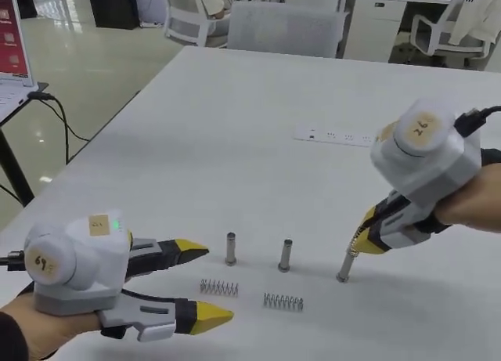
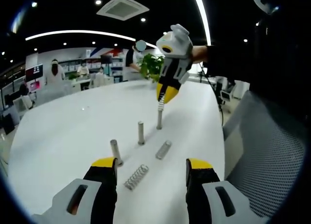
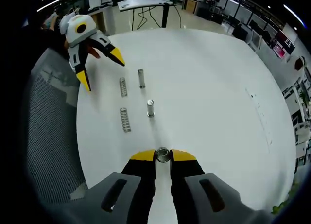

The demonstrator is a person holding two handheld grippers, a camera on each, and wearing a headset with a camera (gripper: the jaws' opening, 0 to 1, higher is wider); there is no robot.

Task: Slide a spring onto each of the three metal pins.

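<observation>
One spring (image 1: 355,240) is held pinched in the fingers of the right gripper (image 1: 364,237) over the rightmost pin (image 1: 344,268), not yet seated; two springs (image 1: 218,287) are seen lying on the surface (image 1: 235,142) by bare pins (image 1: 231,248); the fingers of the left gripper (image 2: 150,163) are spread wide.

Right gripper (image 1: 365,234) is tilting down at the table (image 1: 274,102), jaws pinching a spring (image 2: 161,105); left gripper (image 1: 218,283) is hovering low, jaws spread wide.

- I count three metal pins (image 1: 286,254) on the tabletop (image 1: 235,142).
- Two loose springs (image 1: 282,301) near the front edge plus one held spring (image 1: 357,240), three in all.
- A left gripper (image 1: 218,283) and a right gripper (image 1: 362,234), two in all.
- One power strip (image 1: 335,135).
</observation>
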